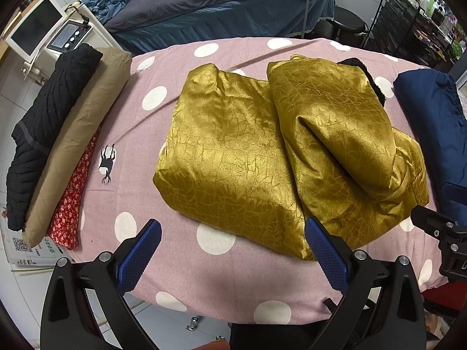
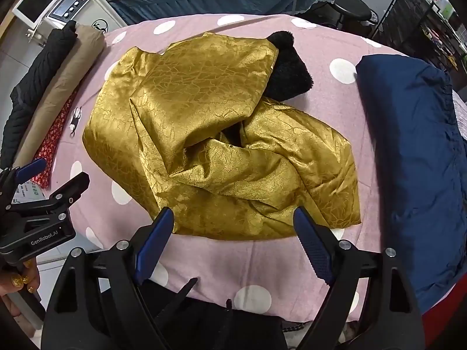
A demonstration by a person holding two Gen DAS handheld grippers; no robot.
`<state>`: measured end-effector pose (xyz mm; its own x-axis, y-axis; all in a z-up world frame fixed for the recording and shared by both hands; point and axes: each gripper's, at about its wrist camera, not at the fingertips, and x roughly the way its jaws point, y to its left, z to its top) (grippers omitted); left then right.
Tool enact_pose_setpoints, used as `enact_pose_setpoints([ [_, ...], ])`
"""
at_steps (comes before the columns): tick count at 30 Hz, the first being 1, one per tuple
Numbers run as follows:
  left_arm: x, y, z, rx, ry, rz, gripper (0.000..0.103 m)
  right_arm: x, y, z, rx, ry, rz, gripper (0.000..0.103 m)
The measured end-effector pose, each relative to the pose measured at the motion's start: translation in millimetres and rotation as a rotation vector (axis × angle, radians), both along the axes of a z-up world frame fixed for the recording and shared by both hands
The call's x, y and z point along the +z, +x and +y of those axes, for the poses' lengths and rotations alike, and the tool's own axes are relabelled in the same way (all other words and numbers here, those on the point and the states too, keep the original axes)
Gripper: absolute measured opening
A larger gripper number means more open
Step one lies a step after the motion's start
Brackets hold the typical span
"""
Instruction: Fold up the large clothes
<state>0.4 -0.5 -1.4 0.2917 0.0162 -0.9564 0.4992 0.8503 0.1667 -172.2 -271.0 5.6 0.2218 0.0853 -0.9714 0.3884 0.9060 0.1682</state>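
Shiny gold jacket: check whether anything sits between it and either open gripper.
Nothing visible does. The shiny gold jacket lies just past the left gripper and right gripper, with only bare pink polka-dot sheet in the gap.

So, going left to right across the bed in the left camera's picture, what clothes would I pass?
Black knit garment → tan folded cloth → red floral fabric → gold garment → navy folded item.

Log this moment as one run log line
stage: gold garment partly folded on table | left gripper: open, empty | right gripper: open, empty | both above near hem
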Motion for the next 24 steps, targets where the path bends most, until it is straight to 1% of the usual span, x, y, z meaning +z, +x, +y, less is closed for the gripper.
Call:
enact_pose_setpoints([
  [24,-0.2,-1.9,1.3,0.003,0.003,0.0,0.096,-2.3,-0.2,3.3,0.004,-0.008,0.011,0.083],
])
